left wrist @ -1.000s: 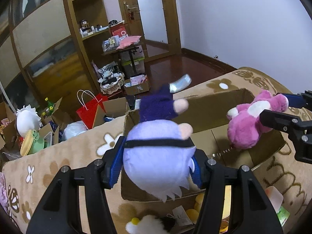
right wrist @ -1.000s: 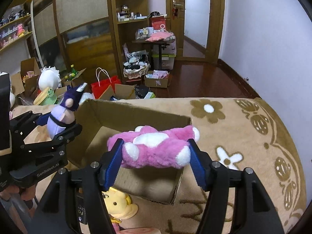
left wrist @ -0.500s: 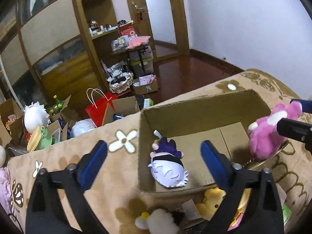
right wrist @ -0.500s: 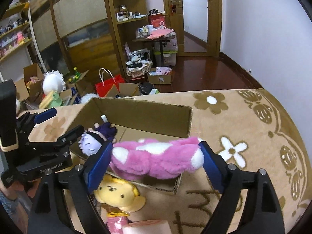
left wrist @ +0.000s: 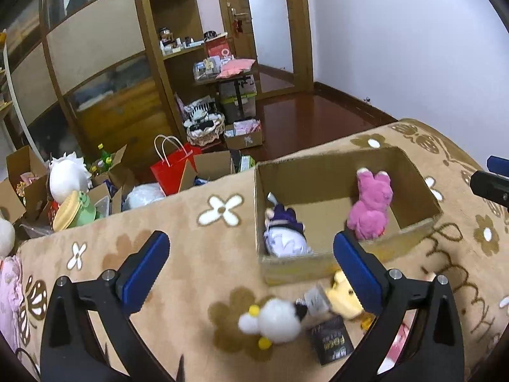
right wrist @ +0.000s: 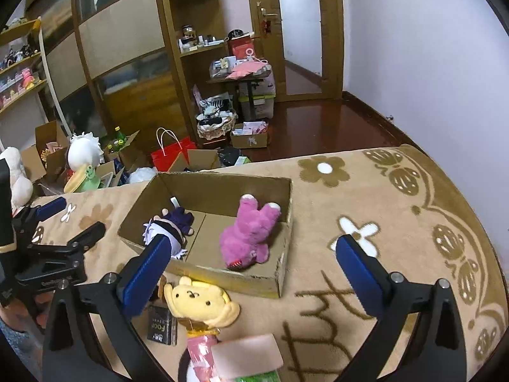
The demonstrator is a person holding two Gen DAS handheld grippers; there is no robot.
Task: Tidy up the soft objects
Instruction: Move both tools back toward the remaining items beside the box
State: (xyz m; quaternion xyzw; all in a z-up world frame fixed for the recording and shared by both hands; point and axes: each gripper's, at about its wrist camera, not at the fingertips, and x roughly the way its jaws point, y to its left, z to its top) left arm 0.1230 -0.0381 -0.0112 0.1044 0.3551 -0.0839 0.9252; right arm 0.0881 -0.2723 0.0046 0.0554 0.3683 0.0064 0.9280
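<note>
Both grippers, left [left wrist: 251,267] and right [right wrist: 249,265], have jaws spread, holding nothing. Pink plush [right wrist: 249,234] and purple doll [right wrist: 171,226] lie in the cardboard box [right wrist: 280,283]. Next we'd grab the yellow plush [right wrist: 200,302] just outside its front wall.

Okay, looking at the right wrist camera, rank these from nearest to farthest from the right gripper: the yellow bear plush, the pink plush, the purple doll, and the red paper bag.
From the right gripper:
1. Yellow bear plush, on the blanket just outside the cardboard box, by the left finger.
2. Pink plush, inside the box, right half.
3. Purple doll, inside the box, left end; close to the pink plush in range.
4. Red paper bag, on the floor beyond.
</note>
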